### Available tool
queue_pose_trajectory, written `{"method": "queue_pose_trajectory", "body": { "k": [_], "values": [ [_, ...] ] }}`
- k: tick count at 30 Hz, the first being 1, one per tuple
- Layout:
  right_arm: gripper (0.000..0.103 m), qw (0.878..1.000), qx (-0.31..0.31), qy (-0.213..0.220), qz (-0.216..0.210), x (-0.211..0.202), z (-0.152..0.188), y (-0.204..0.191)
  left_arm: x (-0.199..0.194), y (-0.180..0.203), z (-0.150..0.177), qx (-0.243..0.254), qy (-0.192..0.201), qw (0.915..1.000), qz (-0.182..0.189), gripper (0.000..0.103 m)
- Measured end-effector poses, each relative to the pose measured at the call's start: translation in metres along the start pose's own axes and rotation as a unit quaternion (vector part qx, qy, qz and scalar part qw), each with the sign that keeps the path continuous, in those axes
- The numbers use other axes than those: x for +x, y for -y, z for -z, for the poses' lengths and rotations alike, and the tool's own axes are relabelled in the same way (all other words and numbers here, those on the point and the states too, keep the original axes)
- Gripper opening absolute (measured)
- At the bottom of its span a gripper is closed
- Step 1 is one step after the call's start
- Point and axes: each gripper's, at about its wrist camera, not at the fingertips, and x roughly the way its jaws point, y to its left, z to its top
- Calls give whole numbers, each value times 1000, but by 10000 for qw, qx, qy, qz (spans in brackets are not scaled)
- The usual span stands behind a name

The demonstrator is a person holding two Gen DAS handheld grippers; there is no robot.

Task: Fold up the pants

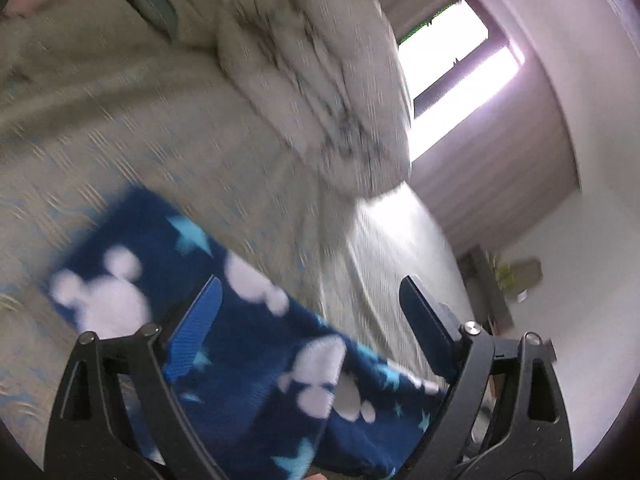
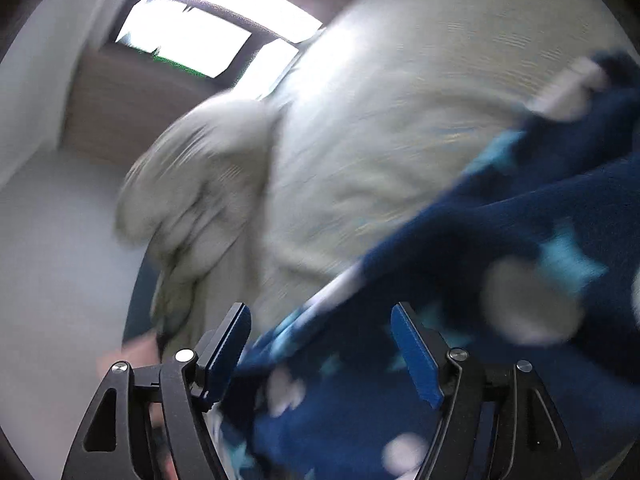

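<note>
Both views are smeared by motion blur. In the left wrist view the bedspread [image 1: 120, 128], pale with a faint pattern, fills the left and middle. The pants [image 1: 248, 344], dark blue fleece with white mouse-head shapes and light blue stars, lie on it in a band running from the lower left toward the lower right, passing under the left gripper [image 1: 310, 300]. Its fingers are spread wide, one blue pad at the left over the cloth, the dark one at the right above the pants' edge; neither visibly pinches the fabric. Above the middle sits a rumpled pillow [image 1: 328, 92], and to its right a bright window [image 1: 452, 60] with a curtain [image 1: 504, 176] beside it.

In the right wrist view the window [image 2: 192, 40] is at the upper left, the pillow [image 2: 192, 184] left of centre, the bedspread [image 2: 380, 120] across the middle. The right gripper [image 2: 320, 320] stands spread apart, with the pants [image 2: 500, 248] bunched between and beyond its fingers, rising to the right edge; whether cloth touches a pad I cannot tell
</note>
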Motion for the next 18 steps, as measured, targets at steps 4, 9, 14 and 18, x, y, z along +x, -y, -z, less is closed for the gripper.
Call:
{"method": "queue_pose_trajectory", "body": {
  "k": [4,9,14,18],
  "values": [
    [76,9760,-781,-1778,-990,67,65,-66,-37,-17,-21,83,469,9987,-172,91],
    [76,9468,-2168,-2381,-18,132,153,-116,-65,-22,-31,543,695,9958,-261,91],
    [58,9337,-2473,-2510,633,173,190,-128,-83,-44,-37,519,830,9951,-129,91],
    [9,9367,-2434,-2486,391,179,191,-143,-99,-75,-41,154,1024,9944,-195,91]
  ]
}}
